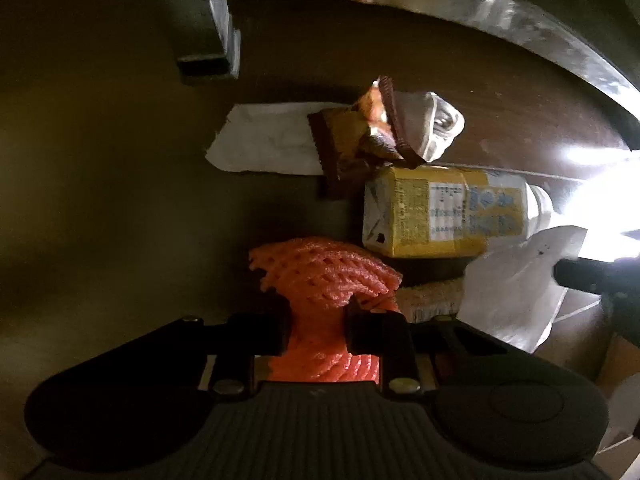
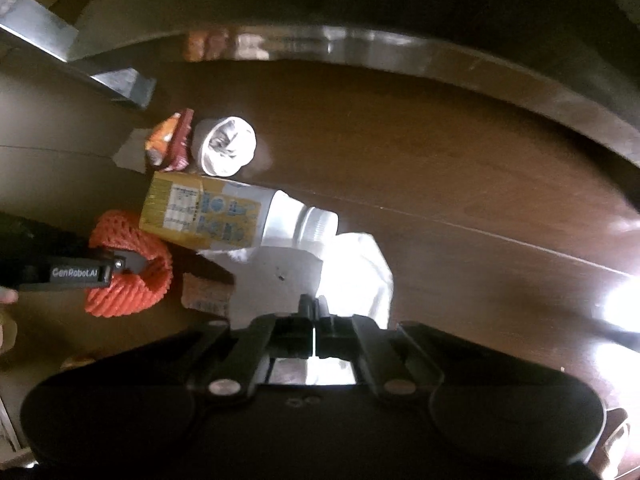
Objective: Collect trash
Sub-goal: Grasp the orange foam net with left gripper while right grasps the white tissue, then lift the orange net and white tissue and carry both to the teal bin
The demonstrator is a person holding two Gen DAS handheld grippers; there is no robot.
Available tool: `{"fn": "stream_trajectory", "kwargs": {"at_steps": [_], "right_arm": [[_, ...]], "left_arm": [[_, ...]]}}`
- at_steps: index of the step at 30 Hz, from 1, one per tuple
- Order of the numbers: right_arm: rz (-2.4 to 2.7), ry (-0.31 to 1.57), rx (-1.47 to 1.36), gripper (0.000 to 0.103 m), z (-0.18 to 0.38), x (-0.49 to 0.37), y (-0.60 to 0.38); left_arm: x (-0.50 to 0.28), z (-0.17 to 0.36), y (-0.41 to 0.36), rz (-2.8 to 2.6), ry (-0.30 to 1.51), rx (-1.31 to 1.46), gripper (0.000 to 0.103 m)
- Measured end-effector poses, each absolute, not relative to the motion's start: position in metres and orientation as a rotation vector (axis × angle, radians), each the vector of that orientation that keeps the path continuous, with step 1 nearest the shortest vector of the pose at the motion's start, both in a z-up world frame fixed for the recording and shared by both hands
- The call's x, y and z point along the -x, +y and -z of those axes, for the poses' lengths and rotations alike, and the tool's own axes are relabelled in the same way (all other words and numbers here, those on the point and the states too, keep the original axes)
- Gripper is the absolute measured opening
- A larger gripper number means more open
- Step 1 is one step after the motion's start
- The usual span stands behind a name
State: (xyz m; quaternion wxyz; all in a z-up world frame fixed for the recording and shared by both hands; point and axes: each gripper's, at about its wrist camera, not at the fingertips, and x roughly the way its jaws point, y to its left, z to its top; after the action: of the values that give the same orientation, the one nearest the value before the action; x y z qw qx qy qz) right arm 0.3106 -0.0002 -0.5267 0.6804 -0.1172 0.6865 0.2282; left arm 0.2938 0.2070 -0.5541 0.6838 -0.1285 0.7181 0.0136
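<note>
My left gripper (image 1: 316, 322) is shut on an orange foam fruit net (image 1: 328, 276), which also shows in the right wrist view (image 2: 132, 276) with the left gripper (image 2: 120, 266) on it. My right gripper (image 2: 314, 308) is shut on a white tissue (image 2: 352, 268); the tissue also shows in the left wrist view (image 1: 520, 284). A yellow drink carton (image 1: 440, 212) lies on its side beyond the net, and shows in the right wrist view (image 2: 208, 212). A brown and orange snack wrapper (image 1: 360, 136) and a crumpled white cup (image 1: 436, 128) lie behind it.
All of it lies on a dark brown wooden table (image 2: 440, 184) with a shiny metal rim (image 2: 400, 56) at the back. A flat white paper (image 1: 264, 140) lies left of the wrapper. A metal frame leg (image 1: 216, 48) stands at the back left. A small brown printed packet (image 2: 206, 292) lies beside the net.
</note>
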Motion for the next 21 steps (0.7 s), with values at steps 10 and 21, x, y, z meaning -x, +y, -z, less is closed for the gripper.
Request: {"fn": "stream_trajectory", "kwargs": {"at_steps": [10,21], "right_arm": [[-0.516,1.438,0.226,0.0,0.428,-0.288,-0.026],[-0.536,1.29,0.121,0.0,0.279,-0.259,-0.058]], "left_arm": [[-0.301,0.456,0.182,0.153,1.545,0.15,0.024],[-0.279,0.311,0.138,0.289,1.395,0.09,0.024]]}}
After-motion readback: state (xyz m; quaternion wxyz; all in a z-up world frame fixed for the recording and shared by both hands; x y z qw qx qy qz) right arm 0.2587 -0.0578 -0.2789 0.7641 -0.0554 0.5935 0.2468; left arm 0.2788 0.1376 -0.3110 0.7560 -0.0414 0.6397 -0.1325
